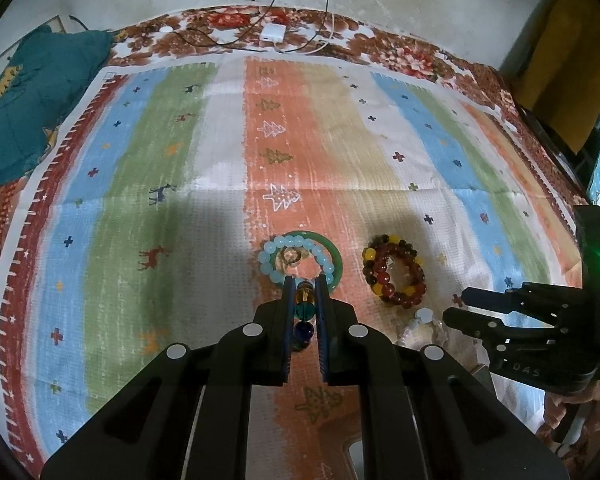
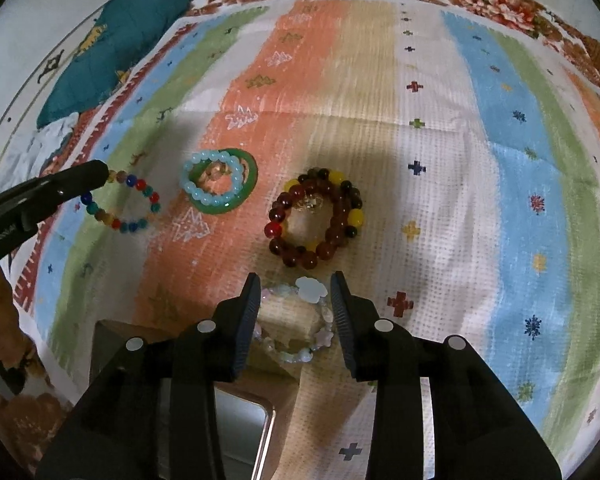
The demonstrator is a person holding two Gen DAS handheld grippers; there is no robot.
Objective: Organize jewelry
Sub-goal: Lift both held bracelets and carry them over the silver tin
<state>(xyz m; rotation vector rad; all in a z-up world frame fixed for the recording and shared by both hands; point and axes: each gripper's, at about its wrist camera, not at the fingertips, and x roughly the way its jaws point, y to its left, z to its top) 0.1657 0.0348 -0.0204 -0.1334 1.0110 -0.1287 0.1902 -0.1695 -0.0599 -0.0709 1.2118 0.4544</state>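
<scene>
Dim fisheye views, soft shadows, blurred edges.

The black body of the right claw bears pale raised letters near its lower edge in the left wrist view; "DAS" can be made out, perhaps part of a longer word. In the right wrist view, the black left claw carries small white lettering, too blurred to read.
</scene>
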